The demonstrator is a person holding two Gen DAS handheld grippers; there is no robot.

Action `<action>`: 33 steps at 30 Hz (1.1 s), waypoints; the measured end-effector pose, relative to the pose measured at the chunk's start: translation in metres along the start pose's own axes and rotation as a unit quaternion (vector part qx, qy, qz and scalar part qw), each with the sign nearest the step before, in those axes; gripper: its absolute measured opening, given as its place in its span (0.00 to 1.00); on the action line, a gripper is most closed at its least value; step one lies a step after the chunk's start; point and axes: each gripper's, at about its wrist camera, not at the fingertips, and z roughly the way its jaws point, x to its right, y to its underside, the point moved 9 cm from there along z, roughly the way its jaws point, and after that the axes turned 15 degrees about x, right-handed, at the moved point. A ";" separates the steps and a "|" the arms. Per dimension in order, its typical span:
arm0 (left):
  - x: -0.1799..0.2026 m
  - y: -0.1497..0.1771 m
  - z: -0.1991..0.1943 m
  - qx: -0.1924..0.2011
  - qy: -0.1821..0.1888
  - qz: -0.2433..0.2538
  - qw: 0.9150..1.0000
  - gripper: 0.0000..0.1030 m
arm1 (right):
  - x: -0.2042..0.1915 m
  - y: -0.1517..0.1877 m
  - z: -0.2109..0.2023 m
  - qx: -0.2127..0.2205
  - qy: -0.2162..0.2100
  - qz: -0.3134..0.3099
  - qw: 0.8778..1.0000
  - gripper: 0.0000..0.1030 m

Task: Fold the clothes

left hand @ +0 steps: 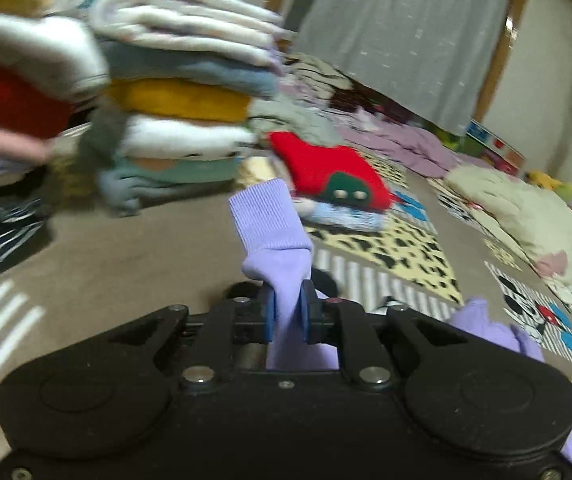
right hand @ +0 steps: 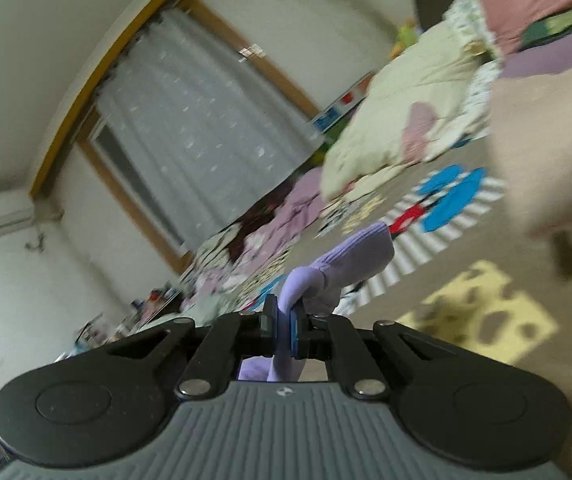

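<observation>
A lilac garment (left hand: 272, 232) with a ribbed cuff stands up between the blue pads of my left gripper (left hand: 286, 302), which is shut on it above the floor mat. More lilac cloth (left hand: 493, 328) trails off to the lower right. In the right wrist view another ribbed cuff of the lilac garment (right hand: 359, 252) pokes out past my right gripper (right hand: 282, 312), which is shut on that cloth. The right wrist view is tilted and blurred.
A tall stack of folded clothes (left hand: 174, 92) stands at the left, a red garment (left hand: 325, 168) lies on the patterned play mat (left hand: 397, 248), and cream bedding (left hand: 525, 216) sits at the right. A grey curtain (right hand: 202, 128) covers the window. A blurred beige shape (right hand: 549, 140) fills the right side.
</observation>
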 end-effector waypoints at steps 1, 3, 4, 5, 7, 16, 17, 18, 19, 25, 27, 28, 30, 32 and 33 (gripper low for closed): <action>-0.007 0.001 -0.005 0.000 -0.005 -0.004 1.000 0.10 | 0.004 -0.003 -0.005 0.006 0.007 -0.003 1.000 0.08; -0.020 0.002 -0.012 0.002 -0.013 -0.010 1.000 0.10 | 0.011 -0.011 -0.018 0.018 0.020 -0.006 1.000 0.08; -0.026 0.002 -0.015 0.003 -0.017 -0.014 1.000 0.10 | 0.014 -0.014 -0.025 0.022 0.027 -0.007 0.999 0.08; -0.031 0.002 -0.017 0.005 -0.021 -0.017 1.000 0.10 | 0.018 -0.016 -0.031 0.026 0.034 -0.006 0.999 0.08; -0.041 0.004 -0.022 0.007 -0.028 -0.024 0.999 0.10 | 0.026 -0.021 -0.044 0.034 0.051 -0.007 0.998 0.08; -0.089 0.033 -0.024 -0.022 -0.064 -0.045 0.997 0.10 | 0.066 -0.025 -0.068 0.047 0.134 -0.023 0.990 0.07; -0.092 0.037 -0.023 -0.026 -0.068 -0.046 0.996 0.10 | 0.070 -0.023 -0.069 0.044 0.145 -0.028 0.988 0.07; -0.095 0.042 -0.022 -0.031 -0.072 -0.047 0.996 0.10 | 0.075 -0.021 -0.070 0.041 0.157 -0.033 0.986 0.07; -0.098 0.045 -0.021 -0.033 -0.075 -0.051 0.995 0.10 | 0.080 -0.019 -0.071 0.039 0.171 -0.038 0.984 0.07; -0.115 0.064 -0.015 -0.046 -0.097 -0.080 0.991 0.18 | 0.125 0.002 -0.071 -0.014 0.293 -0.057 0.954 0.11; -0.115 0.062 -0.017 -0.047 -0.098 -0.084 0.991 0.23 | 0.127 0.002 -0.074 -0.011 0.315 -0.078 0.946 0.27; -0.117 0.060 -0.020 -0.046 -0.103 -0.080 0.990 0.30 | 0.123 -0.002 -0.077 0.001 0.321 -0.091 0.943 0.35; -0.119 0.054 -0.026 -0.042 -0.120 -0.061 0.990 0.44 | 0.113 -0.013 -0.089 0.042 0.321 -0.100 0.941 0.45; -0.119 0.047 -0.034 -0.033 -0.140 -0.027 0.989 0.49 | 0.104 -0.019 -0.098 0.073 0.318 -0.102 0.940 0.53; -0.118 0.043 -0.038 -0.028 -0.144 -0.010 0.989 0.49 | 0.098 -0.019 -0.096 0.076 0.310 -0.110 0.941 0.53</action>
